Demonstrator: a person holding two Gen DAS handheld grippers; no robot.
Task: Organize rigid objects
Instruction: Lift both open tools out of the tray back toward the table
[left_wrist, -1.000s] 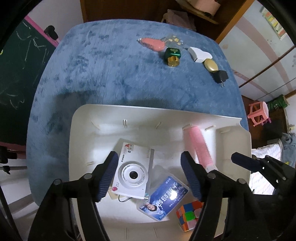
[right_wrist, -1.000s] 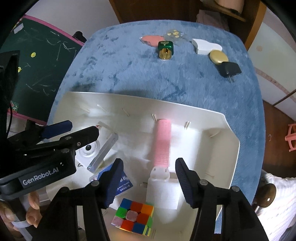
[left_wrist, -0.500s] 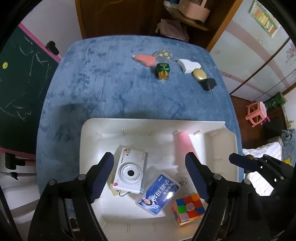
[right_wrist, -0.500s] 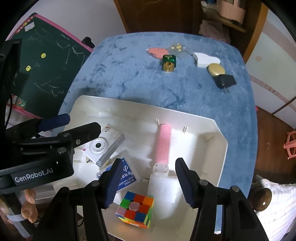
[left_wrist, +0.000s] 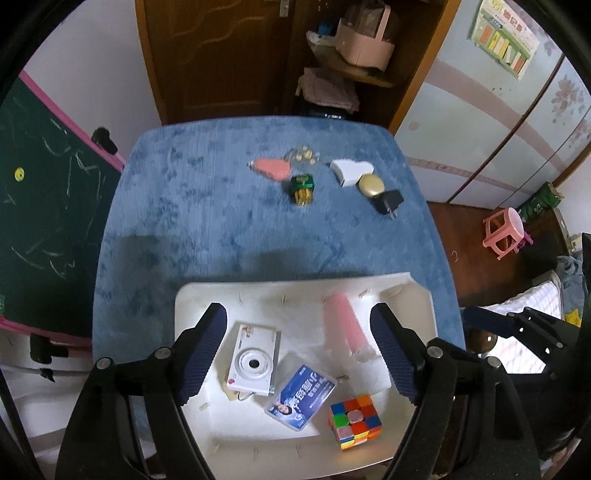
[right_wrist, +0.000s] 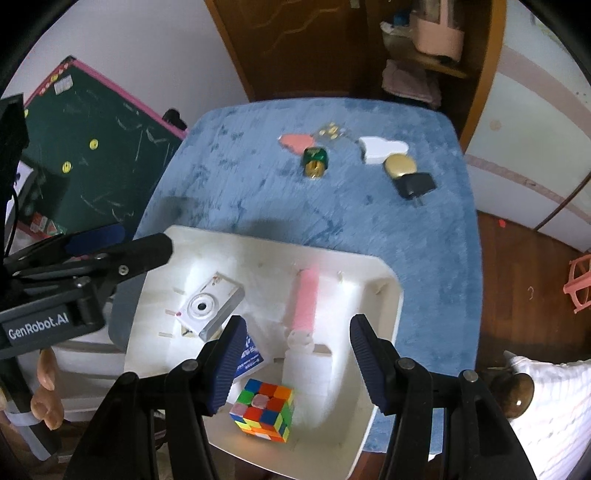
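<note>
In the right wrist view, the left finger (right_wrist: 225, 365) of the right tongs (right_wrist: 301, 363) covers most of the blue card (right_wrist: 249, 360) beside the cube (right_wrist: 264, 410). The white tray (right_wrist: 384, 332) runs off the bottom edge. Small gold bits (right_wrist: 330, 130) beyond the pink case (right_wrist: 297, 141) are too small to identify.

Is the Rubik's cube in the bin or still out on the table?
In. The cube sits on the white bin's floor beside the card, inside its walls.

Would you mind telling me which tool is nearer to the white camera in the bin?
Left. The left tool hangs open almost directly above the white camera, which shows between its fingers. The right tool is off to the camera's right, above the pink brush instead.
</note>
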